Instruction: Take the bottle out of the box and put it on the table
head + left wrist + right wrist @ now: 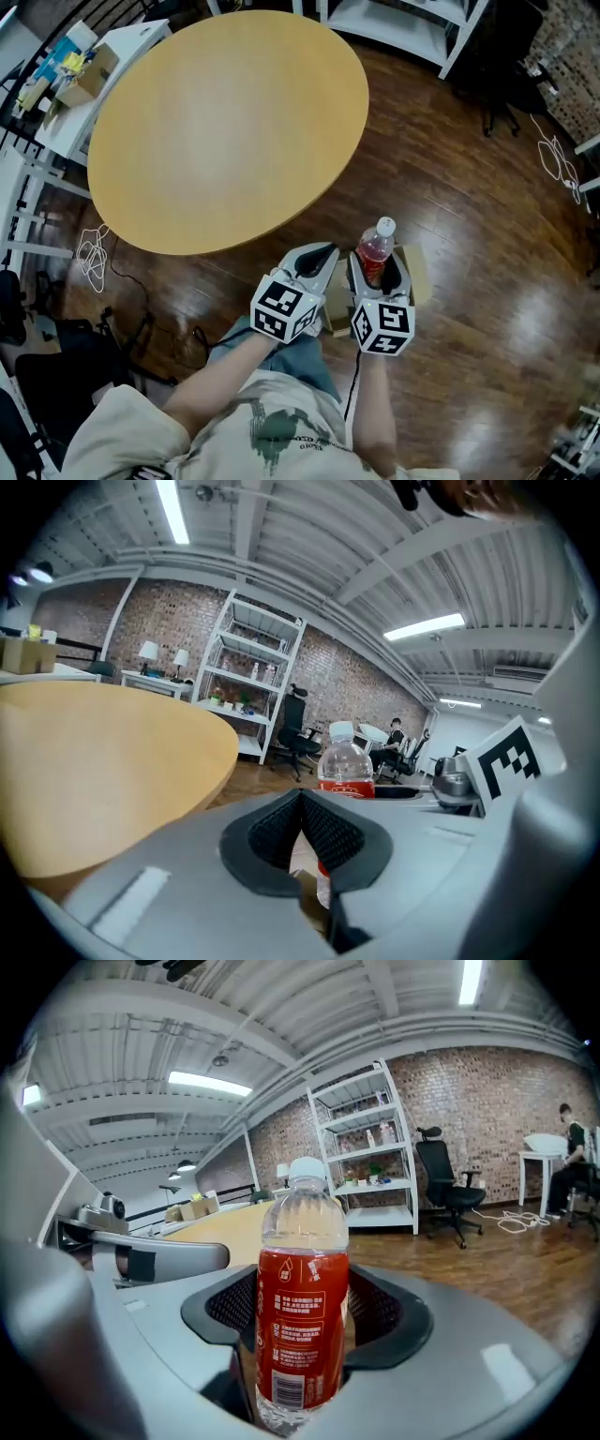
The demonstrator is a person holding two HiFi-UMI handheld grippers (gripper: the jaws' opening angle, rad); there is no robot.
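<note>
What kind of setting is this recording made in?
Most likely an open-plan office or lab workspace: a black office chair and a white shelving rack stand by a brick wall, with a round wooden table and a person seated in the background.

Head view high above the edge of the round table, looking steeply down, both gripper views low beside the table, facing past it, the bottle close ahead, shared by all three.

Most of the box lies hidden behind the right gripper, perhaps with the base of the bottle
</note>
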